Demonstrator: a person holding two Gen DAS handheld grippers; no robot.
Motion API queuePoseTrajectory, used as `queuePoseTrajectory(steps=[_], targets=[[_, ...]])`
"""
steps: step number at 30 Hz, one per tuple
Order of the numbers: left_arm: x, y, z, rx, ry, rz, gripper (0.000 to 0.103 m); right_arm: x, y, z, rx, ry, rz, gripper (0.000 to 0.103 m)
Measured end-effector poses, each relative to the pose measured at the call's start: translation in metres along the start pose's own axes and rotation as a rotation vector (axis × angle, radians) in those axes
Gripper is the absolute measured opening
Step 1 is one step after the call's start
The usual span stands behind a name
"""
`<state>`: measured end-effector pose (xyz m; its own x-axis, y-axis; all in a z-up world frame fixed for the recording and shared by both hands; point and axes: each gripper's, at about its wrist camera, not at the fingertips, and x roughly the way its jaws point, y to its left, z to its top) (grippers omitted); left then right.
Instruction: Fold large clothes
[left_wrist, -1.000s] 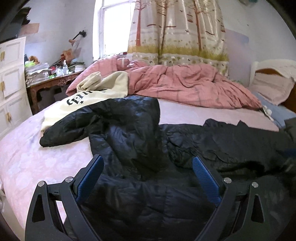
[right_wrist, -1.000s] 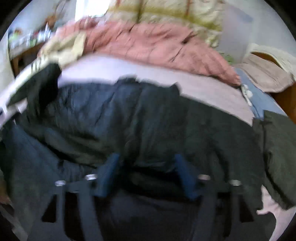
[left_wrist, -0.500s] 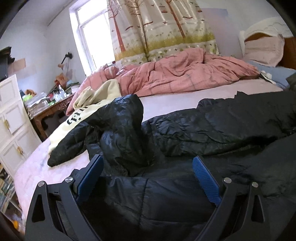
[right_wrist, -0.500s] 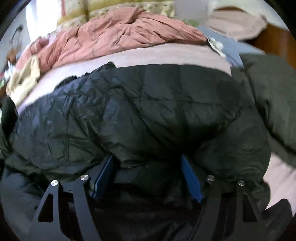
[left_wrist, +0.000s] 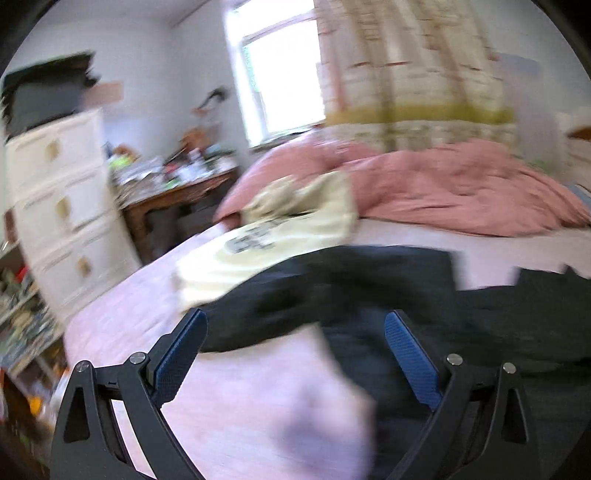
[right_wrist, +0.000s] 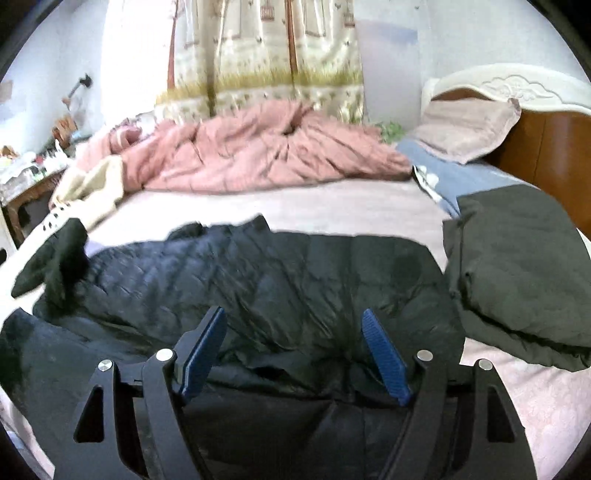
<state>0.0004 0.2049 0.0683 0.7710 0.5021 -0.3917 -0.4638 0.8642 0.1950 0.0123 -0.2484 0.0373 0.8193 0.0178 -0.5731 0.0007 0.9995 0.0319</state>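
Black puffer jacket (right_wrist: 295, 280) is what I'm folding, and it's spread across the near half of the bed (right_wrist: 314, 206), mostly flat with the body lying widthwise. One sleeve (right_wrist: 55, 258) flops out at the far left end and looks bunched up, so I'd call this partway: the body seems doubled over along the near edge, but that sleeve isn't tucked and the whole thing is no tidy rectangle yet.

My right tool (right_wrist: 295, 354) hangs right over the jacket's near fold with its jaws apart. They've just been opening, and the fabric lies under and between the blue pads (right_wrist: 384, 358) without being pinched. My left tool (left_wrist: 295, 358) is spread wide too, nothing in it, over bare pink sheet with the jacket's edge just past the tips. That view is badly smeared, so no detail there.

Next to the jacket on the right sits a dark green garment (right_wrist: 517, 273), already folded into a thick pad, so that one's done I reckon. A cream sweatshirt (left_wrist: 273, 240) with black print lies crumpled further back by the pink quilt (right_wrist: 258, 155), probably still waiting.

Containers: none on the bed. White drawers (left_wrist: 62, 210) by the wall are shut, contents unknown.
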Motion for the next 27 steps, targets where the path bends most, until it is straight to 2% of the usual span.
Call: queuePoseTrajectory(steps=[1,5,6,7,9,10,11,14,18,19,20,21,22,24,25,27], targets=[[0.021,0.028,-0.004,-0.034,0.029,0.021,0.096,-0.001,0.001,0.001,-0.006,-0.014,-0.003,0.082],[0.086,0.098,-0.028,-0.185,0.082,0.058,0.096,0.002,0.002,0.0,-0.022,-0.019,-0.01,0.082],[0.109,0.114,-0.036,-0.238,0.129,0.063,0.096,0.003,0.002,-0.001,-0.025,-0.018,-0.008,0.082],[0.138,0.13,-0.044,-0.283,0.215,0.053,0.094,0.004,0.003,-0.002,-0.029,-0.014,-0.006,0.082],[0.182,0.149,-0.058,-0.367,0.345,-0.037,0.089,0.007,0.007,-0.003,-0.045,-0.006,-0.007,0.082],[0.205,0.159,-0.068,-0.447,0.424,-0.105,0.088,0.009,0.008,-0.004,-0.054,-0.003,-0.006,0.082],[0.212,0.161,-0.071,-0.477,0.437,-0.123,0.088,0.01,0.01,-0.005,-0.061,-0.001,-0.004,0.082],[0.217,0.171,-0.073,-0.565,0.382,-0.142,0.089,0.012,0.015,-0.008,-0.083,0.009,0.008,0.082],[0.23,0.179,-0.069,-0.623,0.369,-0.113,0.086,0.023,0.007,-0.012,-0.021,0.087,0.07,0.082],[0.231,0.176,-0.068,-0.615,0.367,-0.11,0.08,0.025,0.005,-0.014,-0.013,0.091,0.065,0.082],[0.231,0.174,-0.066,-0.604,0.372,-0.107,0.055,0.026,0.002,-0.016,-0.011,0.094,0.046,0.082],[0.229,0.17,-0.065,-0.591,0.385,-0.112,0.022,0.027,0.0,-0.017,-0.012,0.095,0.028,0.082],[0.227,0.167,-0.062,-0.582,0.4,-0.129,0.009,0.027,0.0,-0.017,-0.012,0.092,0.019,0.082],[0.212,0.16,-0.051,-0.574,0.354,-0.167,0.01,0.025,-0.003,-0.017,-0.009,0.079,0.011,0.082],[0.189,0.153,-0.037,-0.541,0.265,-0.184,0.01,0.024,-0.004,-0.016,-0.006,0.073,0.006,0.082],[0.158,0.142,-0.015,-0.484,0.16,-0.218,0.01,0.021,-0.003,-0.016,-0.007,0.062,-0.005,0.082]])
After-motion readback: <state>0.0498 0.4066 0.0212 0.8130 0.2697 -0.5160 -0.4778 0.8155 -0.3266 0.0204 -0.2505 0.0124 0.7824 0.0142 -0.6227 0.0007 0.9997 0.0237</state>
